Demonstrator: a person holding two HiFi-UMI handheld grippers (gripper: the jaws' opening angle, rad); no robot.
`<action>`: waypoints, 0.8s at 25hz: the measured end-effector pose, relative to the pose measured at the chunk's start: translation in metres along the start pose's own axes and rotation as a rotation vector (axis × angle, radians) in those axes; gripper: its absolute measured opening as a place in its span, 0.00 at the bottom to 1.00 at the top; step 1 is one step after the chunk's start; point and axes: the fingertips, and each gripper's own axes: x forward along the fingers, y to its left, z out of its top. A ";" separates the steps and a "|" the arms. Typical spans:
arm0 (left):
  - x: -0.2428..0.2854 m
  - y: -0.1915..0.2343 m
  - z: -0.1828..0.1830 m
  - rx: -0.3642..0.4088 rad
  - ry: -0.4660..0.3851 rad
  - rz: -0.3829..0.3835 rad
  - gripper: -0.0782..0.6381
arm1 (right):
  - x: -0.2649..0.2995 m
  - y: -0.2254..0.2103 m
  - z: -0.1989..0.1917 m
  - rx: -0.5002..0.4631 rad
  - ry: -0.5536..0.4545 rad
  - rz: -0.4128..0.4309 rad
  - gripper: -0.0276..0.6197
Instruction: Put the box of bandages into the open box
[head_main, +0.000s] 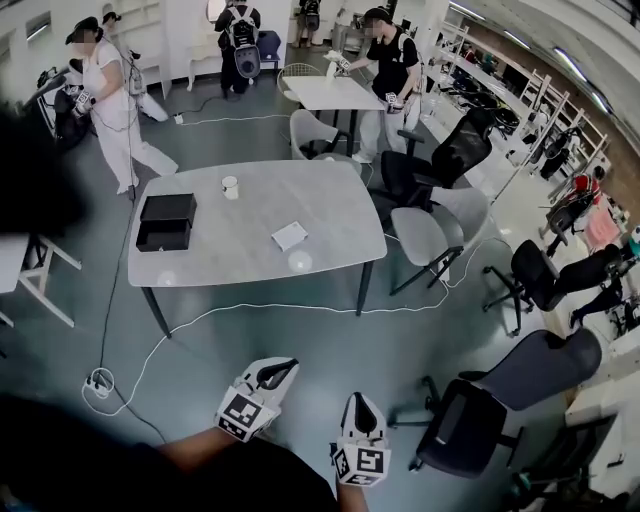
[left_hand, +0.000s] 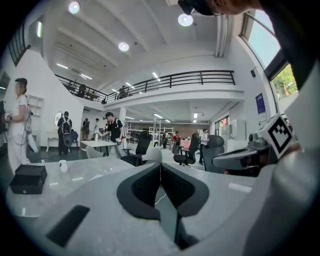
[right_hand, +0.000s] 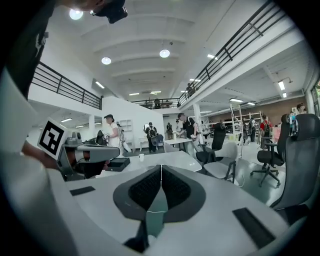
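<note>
The box of bandages (head_main: 290, 236) is a small flat white box lying near the middle of the grey table (head_main: 330, 205). The black open box (head_main: 165, 222) stands at the table's left end and also shows in the left gripper view (left_hand: 28, 178) and the right gripper view (right_hand: 120, 163). Both grippers hang low over the floor, well short of the table's near edge. My left gripper (head_main: 276, 372) (left_hand: 160, 169) is shut with nothing between its pads. My right gripper (head_main: 361, 406) (right_hand: 161, 171) is shut and empty too.
A white cup (head_main: 231, 187) stands on the table behind the black box. Office chairs (head_main: 432, 232) (head_main: 490, 405) crowd the right side. A white cable (head_main: 200, 320) and a power strip (head_main: 98, 382) lie on the floor under the table's near edge. People stand beyond the table.
</note>
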 end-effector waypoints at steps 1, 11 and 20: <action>0.010 0.010 0.001 -0.003 -0.001 -0.004 0.13 | 0.012 -0.001 0.001 -0.004 0.008 0.003 0.06; 0.106 0.153 0.026 -0.020 0.005 -0.057 0.13 | 0.178 -0.018 0.065 -0.017 0.026 -0.044 0.06; 0.144 0.300 0.046 -0.073 -0.047 -0.020 0.13 | 0.309 0.018 0.099 -0.058 0.060 -0.020 0.06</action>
